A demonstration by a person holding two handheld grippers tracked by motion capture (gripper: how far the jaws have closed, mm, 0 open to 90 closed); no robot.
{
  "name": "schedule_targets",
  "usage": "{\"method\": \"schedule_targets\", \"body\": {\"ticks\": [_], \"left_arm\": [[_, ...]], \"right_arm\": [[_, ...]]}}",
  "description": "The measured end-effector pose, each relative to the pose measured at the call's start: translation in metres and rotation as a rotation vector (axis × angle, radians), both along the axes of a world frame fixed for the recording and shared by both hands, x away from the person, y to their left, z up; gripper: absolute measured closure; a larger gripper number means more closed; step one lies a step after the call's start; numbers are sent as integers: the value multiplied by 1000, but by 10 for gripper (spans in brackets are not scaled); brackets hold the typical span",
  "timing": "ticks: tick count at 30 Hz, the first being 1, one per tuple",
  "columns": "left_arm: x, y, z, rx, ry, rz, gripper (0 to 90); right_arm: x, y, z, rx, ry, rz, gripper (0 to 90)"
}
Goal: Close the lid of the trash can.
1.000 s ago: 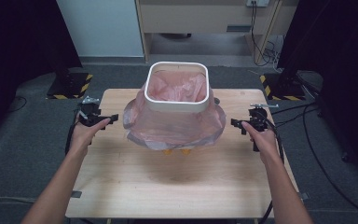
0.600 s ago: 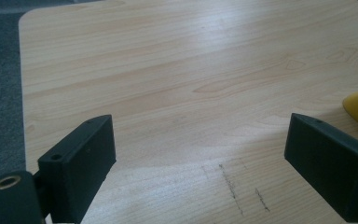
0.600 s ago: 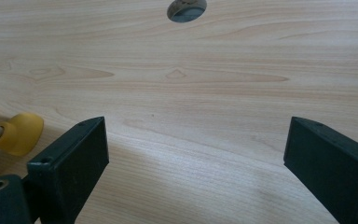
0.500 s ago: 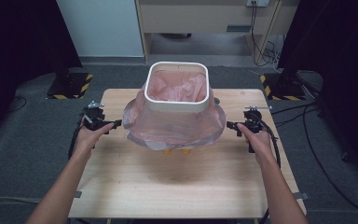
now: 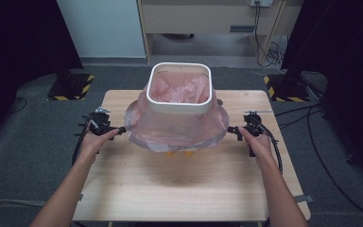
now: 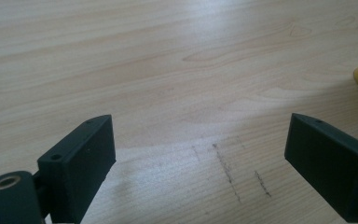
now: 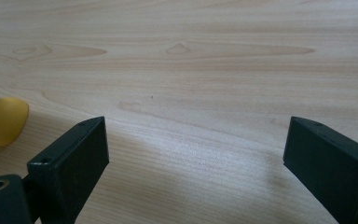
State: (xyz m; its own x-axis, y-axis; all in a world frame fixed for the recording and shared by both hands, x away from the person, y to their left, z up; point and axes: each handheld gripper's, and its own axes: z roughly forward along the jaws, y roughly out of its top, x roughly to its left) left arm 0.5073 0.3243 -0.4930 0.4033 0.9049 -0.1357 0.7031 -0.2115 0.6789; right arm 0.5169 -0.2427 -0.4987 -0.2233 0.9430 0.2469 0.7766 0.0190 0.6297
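No text, label, brand name or number can be read anywhere here. The only sign-like markings are yellow-and-black hazard stripes on the two dark floor plates (image 5: 71, 86) and (image 5: 283, 88), which lie on the grey floor beyond the far corners of the light wooden table (image 5: 189, 184). In the left gripper view, faint dark pencil-like scratches (image 6: 228, 170) cross the table, forming no letters.

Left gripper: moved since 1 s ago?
Yes. In the high view the left gripper has shifted inward, toward the pink bag draped over the white bin; its tip now sits at the bag's left edge. Jaws open.
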Motion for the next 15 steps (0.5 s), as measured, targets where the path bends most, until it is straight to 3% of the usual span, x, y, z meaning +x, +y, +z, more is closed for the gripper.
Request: {"method": "schedule_targets", "body": {"ticks": [13,15], "left_arm": [[2,-11,-26,26,106,-38,73],[1,-13,-27,37,108,-41,59]], "right_arm": [[0,-1,-15,-6,59,-7,76],[0,-1,-17,-9,71,-10,79]]}}
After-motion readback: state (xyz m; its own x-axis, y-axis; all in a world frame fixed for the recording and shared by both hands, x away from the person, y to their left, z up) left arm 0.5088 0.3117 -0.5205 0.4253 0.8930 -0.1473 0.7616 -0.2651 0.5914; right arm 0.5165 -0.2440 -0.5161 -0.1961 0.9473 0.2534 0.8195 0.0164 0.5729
